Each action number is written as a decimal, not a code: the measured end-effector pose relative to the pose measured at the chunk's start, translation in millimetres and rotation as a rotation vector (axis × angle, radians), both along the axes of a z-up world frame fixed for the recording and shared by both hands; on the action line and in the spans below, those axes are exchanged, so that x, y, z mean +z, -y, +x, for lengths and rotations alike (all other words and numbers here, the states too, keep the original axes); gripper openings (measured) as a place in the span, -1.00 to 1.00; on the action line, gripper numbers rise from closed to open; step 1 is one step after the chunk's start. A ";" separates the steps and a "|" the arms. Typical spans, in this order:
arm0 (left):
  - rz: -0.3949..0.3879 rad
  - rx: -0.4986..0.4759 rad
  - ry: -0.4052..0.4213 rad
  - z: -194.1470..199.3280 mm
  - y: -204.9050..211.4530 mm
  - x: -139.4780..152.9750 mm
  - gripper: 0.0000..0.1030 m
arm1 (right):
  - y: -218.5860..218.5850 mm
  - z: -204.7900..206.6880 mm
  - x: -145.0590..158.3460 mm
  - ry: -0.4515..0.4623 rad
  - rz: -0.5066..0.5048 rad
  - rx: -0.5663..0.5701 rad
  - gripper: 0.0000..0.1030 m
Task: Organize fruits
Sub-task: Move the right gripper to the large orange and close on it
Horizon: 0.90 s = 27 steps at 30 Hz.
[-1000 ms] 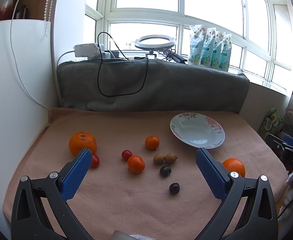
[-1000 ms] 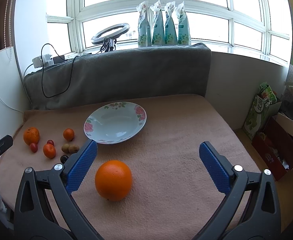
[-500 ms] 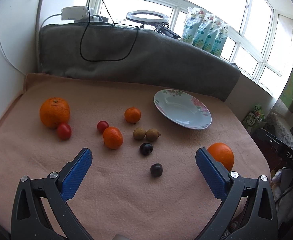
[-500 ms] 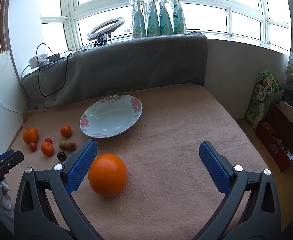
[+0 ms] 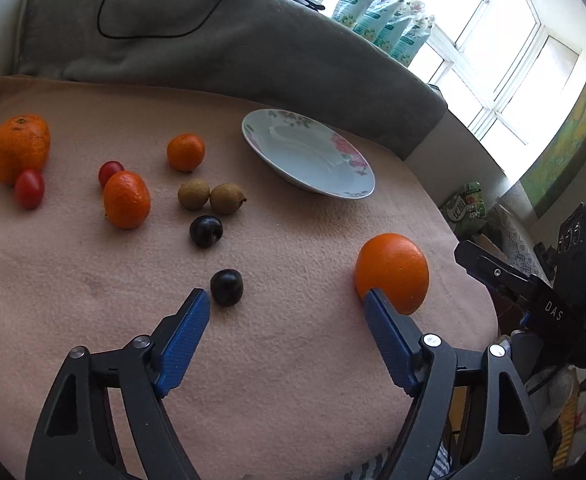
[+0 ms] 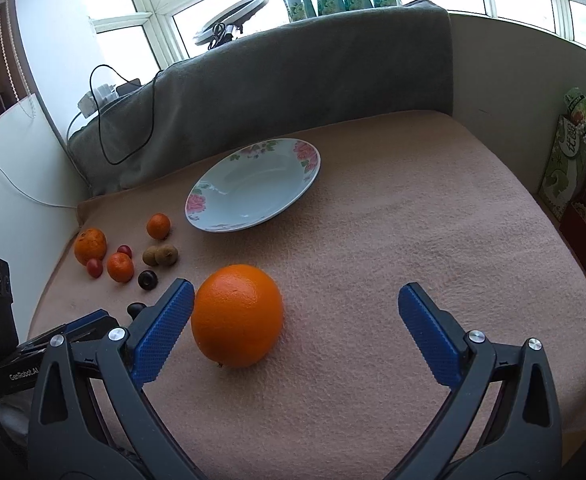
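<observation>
A floral plate (image 5: pixel 313 156) (image 6: pixel 253 188) sits empty on the peach cloth. A big orange (image 5: pixel 391 272) (image 6: pixel 237 314) lies near the front, beside my right gripper's left finger. My left gripper (image 5: pixel 285 312) is open; a dark plum (image 5: pixel 226 287) lies just past its left fingertip, a second plum (image 5: pixel 206 231) further on. Two brown longans (image 5: pixel 211 197), two small mandarins (image 5: pixel 127 205), two cherry tomatoes (image 5: pixel 29 188) and another large orange (image 5: pixel 19 148) lie at the left. My right gripper (image 6: pixel 297 304) is open and empty.
A grey blanket (image 5: pixel 213 40) backs the table, with a black cable on it. Green pouches (image 5: pixel 385 16) stand on the window sill. Boxes and a snack bag (image 6: pixel 573 148) sit off the right table edge. The right gripper's body (image 5: pixel 533 292) shows at the left view's right.
My left gripper has moved forward, down and right towards the near plum and the big orange. My right gripper has moved closer to the big orange.
</observation>
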<state>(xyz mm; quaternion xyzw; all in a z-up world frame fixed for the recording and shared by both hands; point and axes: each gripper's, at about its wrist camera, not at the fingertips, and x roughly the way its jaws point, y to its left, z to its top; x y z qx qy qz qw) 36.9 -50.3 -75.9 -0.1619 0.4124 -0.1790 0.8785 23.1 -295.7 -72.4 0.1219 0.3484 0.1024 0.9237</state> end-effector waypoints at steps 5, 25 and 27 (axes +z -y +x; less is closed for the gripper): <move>-0.034 -0.064 -0.014 2.3 15.2 -1.9 0.43 | 3.6 8.2 -15.2 -0.059 0.122 0.057 1.00; 0.013 -0.235 -0.008 15.0 62.1 -9.8 0.34 | -3.9 37.2 -41.4 -0.217 0.337 0.208 0.56; 0.008 -0.254 -0.012 17.0 69.9 -10.2 0.34 | -4.6 39.0 -43.1 -0.225 0.344 0.212 0.49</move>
